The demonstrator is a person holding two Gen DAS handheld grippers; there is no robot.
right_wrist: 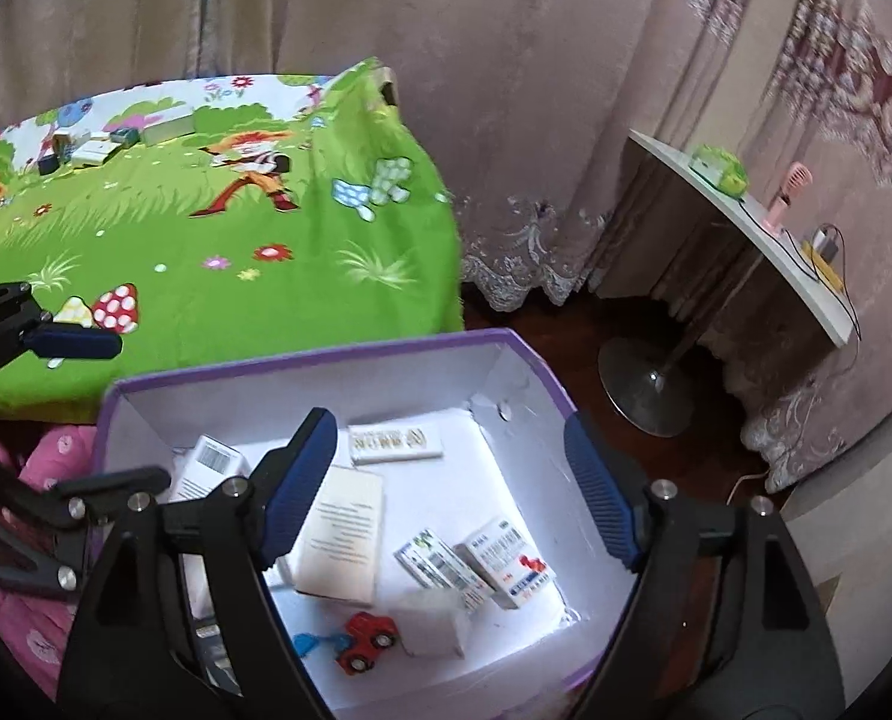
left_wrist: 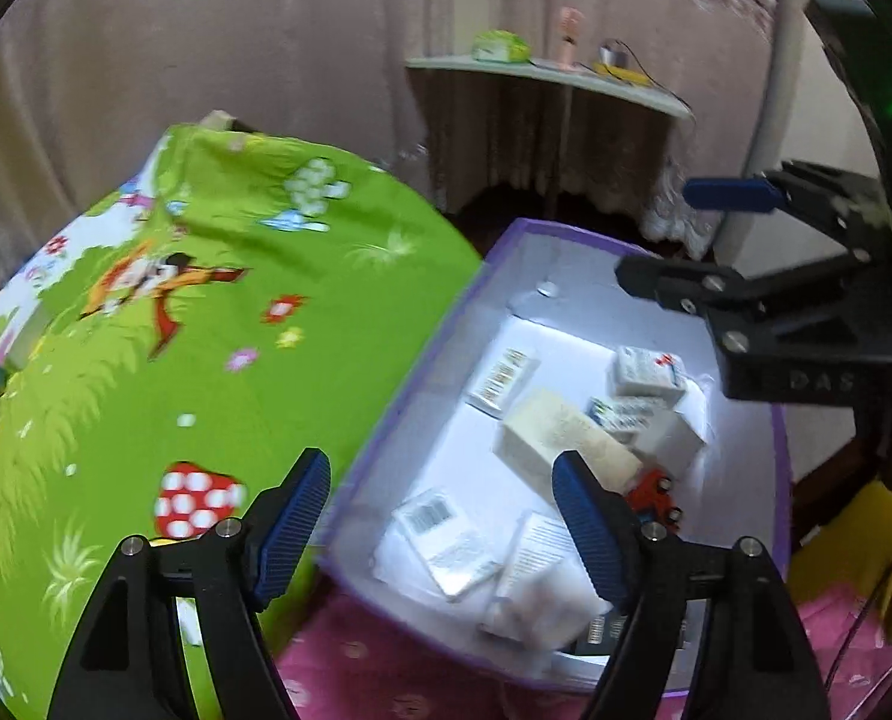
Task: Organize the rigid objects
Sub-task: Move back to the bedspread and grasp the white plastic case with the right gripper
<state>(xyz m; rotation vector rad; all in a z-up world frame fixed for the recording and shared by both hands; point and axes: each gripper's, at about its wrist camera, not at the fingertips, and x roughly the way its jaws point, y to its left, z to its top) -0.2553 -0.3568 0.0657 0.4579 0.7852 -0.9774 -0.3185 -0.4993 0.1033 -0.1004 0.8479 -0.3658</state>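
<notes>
Both grippers, left gripper (left_wrist: 440, 531) and right gripper (right_wrist: 466, 495), stand wide apart and hold nothing above the purple-rimmed white box (right_wrist: 302, 369), where small white cartons (right_wrist: 344, 540) and a red toy truck (right_wrist: 368, 639) lie, right of the green bedsheet (left_wrist: 176, 312).

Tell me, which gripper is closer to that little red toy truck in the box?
Right. The right gripper hangs open directly over the box, the red toy truck just below its fingers. The left gripper straddles the box's near wall, further from it.
</notes>
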